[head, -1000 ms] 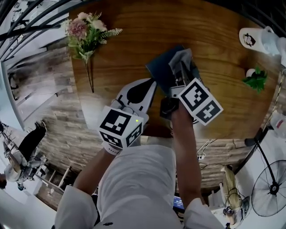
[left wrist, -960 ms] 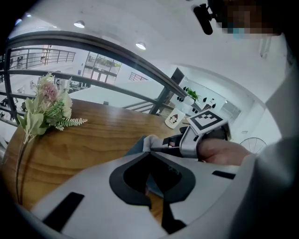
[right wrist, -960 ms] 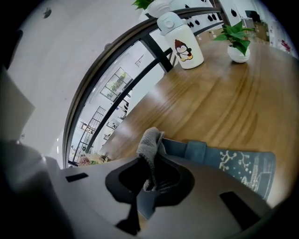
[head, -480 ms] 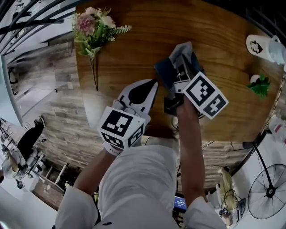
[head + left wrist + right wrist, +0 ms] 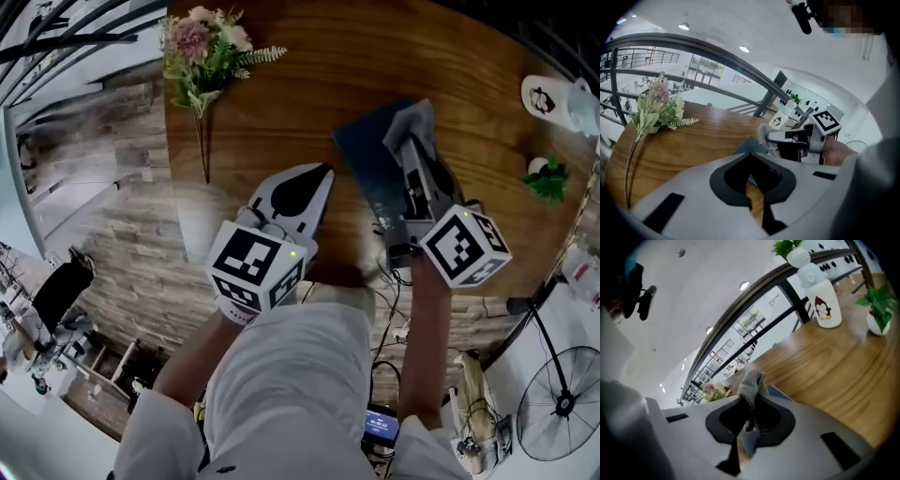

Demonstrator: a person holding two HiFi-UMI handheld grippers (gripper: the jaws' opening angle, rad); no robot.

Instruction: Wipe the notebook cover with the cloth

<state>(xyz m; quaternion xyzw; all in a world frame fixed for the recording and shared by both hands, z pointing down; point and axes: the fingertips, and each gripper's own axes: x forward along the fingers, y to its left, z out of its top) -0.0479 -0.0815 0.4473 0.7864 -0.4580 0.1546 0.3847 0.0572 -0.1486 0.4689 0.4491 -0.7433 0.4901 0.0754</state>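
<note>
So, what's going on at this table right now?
A person is working with two handheld grippers. The right gripper is shut on a grey cloth, held at the far end of a dark blue notebook that lies on the wooden table, so wiping looks under way. The left gripper is shut, holds nothing and sits to the left of the notebook.

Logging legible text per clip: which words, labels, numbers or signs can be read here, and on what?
No readable words or numbers anywhere.
White bottle: penguin picture, no lettering.
Left gripper and right gripper: square black-and-white markers on their cubes, no text.
Notebook: pale marks, too small to read.
</note>
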